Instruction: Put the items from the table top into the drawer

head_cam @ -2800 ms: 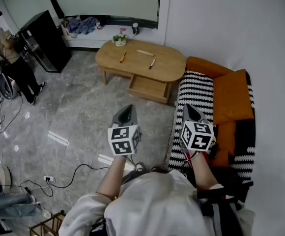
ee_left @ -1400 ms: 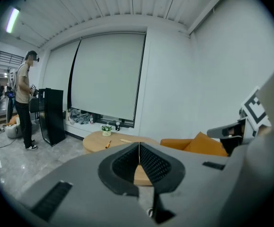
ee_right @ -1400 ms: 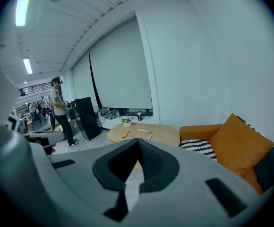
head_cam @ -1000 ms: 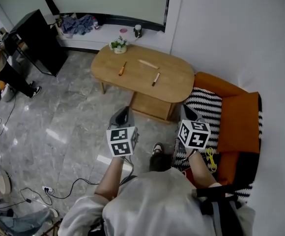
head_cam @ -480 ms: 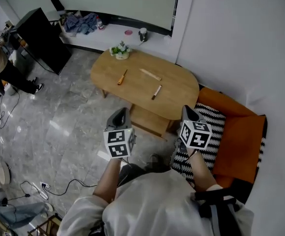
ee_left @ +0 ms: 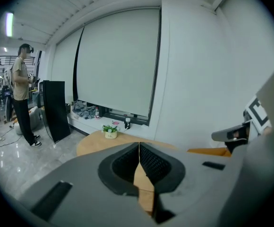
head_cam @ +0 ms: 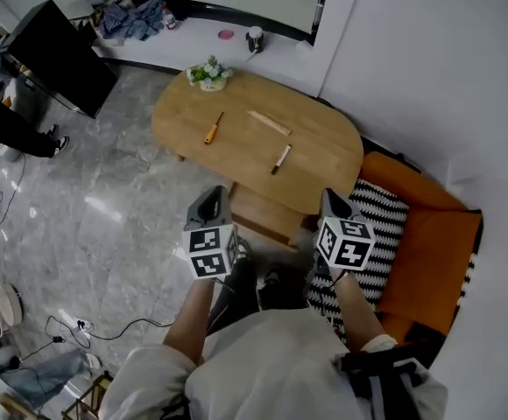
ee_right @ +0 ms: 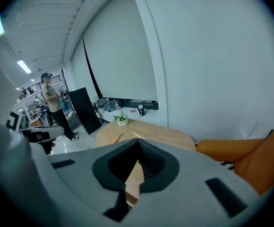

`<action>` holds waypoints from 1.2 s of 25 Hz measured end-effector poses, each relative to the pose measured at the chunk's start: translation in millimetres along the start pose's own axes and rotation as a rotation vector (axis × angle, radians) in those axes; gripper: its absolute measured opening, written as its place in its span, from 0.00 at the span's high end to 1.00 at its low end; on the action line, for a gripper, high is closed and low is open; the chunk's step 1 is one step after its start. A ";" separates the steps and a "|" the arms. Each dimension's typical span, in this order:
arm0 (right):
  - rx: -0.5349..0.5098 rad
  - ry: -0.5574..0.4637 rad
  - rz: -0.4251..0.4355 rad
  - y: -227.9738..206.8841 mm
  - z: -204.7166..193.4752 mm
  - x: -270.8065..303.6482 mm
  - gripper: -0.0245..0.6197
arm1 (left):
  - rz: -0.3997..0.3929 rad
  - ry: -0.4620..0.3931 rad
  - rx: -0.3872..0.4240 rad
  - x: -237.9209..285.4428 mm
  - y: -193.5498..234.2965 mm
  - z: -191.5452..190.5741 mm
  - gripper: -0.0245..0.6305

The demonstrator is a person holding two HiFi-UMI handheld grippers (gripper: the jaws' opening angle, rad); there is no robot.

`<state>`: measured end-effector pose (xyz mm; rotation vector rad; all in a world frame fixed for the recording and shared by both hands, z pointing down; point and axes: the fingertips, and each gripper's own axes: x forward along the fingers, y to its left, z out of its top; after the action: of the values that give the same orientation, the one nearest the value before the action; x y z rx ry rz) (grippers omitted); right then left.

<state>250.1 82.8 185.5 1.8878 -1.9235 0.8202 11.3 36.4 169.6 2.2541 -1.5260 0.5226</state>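
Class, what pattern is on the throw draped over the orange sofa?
The throw has black-and-white stripes; the head view shows it best.

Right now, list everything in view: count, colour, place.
table: 1, light wood, oval, centre
screwdriver: 1, orange handle, table's left part
stick: 1, pale wood, table's middle
small tool: 1, brown with a dark end, near the table's front edge
potted plant: 1, green in a white pot, table's far end
drawer: 1, wood, pulled out under the table
sofa: 1, orange, right
throw: 1, black and white stripes, on the sofa
cabinet: 1, black, top left
cup: 1, dark, window ledge
clothes: 1 pile, blue-grey, ledge
bystander: 1, left edge
left gripper: grey, shut, empty
right gripper: grey, shut, empty
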 end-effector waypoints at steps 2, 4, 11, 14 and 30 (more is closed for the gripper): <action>-0.002 0.024 -0.008 -1.8 -3.3 12.8 0.97 | -0.012 0.011 0.001 16.2 2.7 0.5 0.95; -0.003 0.051 -0.016 -2.7 -9.9 25.8 0.97 | -0.027 0.029 0.009 31.2 4.8 -3.5 0.95; -0.012 0.134 -0.006 7.7 -55.4 100.5 0.97 | -0.056 0.107 0.007 98.0 21.8 -55.5 0.95; -0.019 0.167 -0.010 6.2 -89.5 134.6 0.97 | -0.054 0.127 0.000 126.2 31.2 -94.6 0.95; 0.012 0.264 -0.033 -15.2 -200.0 248.8 0.97 | -0.035 0.200 -0.037 228.7 71.3 -235.9 0.95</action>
<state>214.3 4.9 493.3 1.7152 -1.7265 1.0163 0.8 -54.0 493.3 2.1259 -1.3827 0.6821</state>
